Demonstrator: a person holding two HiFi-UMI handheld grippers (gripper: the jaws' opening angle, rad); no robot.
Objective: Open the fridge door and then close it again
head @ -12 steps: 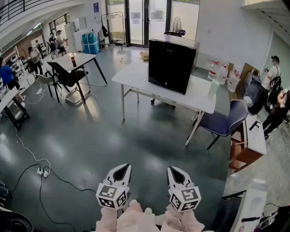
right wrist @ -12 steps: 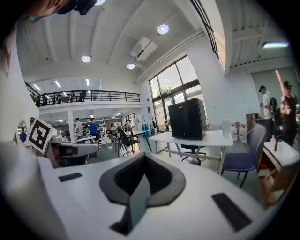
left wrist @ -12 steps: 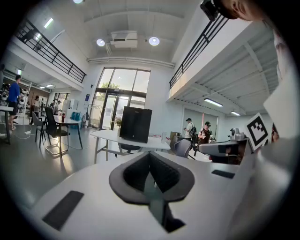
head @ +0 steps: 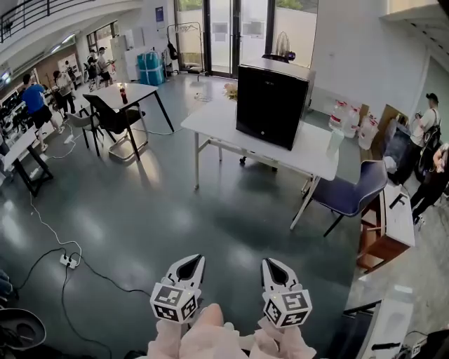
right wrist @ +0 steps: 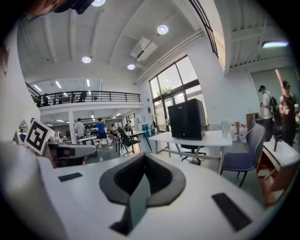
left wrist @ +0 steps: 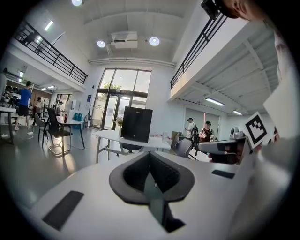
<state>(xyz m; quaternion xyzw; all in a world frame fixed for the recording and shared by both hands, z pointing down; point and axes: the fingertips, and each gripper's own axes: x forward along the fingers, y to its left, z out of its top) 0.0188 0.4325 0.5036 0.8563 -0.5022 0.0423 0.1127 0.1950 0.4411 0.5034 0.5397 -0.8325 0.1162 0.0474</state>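
Beside the fridge (head: pixel 272 105) table (head: pixel 214 123) stands a chair (head: pixel 349 191).

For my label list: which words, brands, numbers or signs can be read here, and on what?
No text is readable.
Black box-shaped fridge: small pale door mark, too small to read.
Blue wall sign: blurred.
Cubes on left gripper and right gripper: square patterns, no letters.

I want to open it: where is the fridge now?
In the head view, the black fridge stands on the white table, above centre and slightly right, with a blue chair below and right of it.
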